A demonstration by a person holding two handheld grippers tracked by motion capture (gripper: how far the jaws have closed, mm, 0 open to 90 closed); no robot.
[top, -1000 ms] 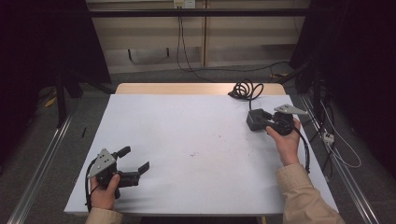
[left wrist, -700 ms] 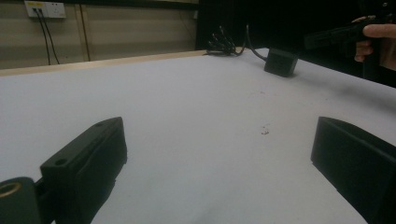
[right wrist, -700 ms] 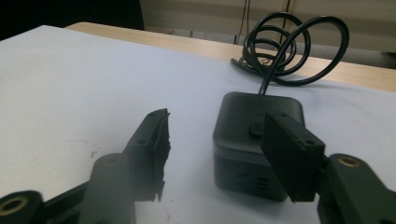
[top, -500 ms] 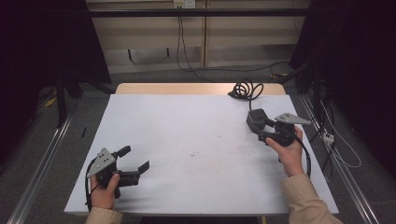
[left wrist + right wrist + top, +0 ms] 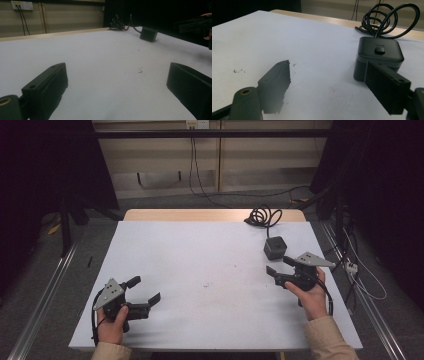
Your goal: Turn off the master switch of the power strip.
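Right hand-held gripper (image 5: 278, 268) spread near a black box (image 5: 378, 56) on the desk (image 5: 200, 265); left hand-held gripper (image 5: 145, 295) spread too — box likely rigid, light, best pinched across flat sides.

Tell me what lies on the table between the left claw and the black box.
Nothing but bare white tabletop with a few small dark specks; the high view shows the stretch from the left claw to the black box.

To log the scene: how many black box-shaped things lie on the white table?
1. The black box sits at the table's far right, before the coiled cable, just beyond the open right claw.
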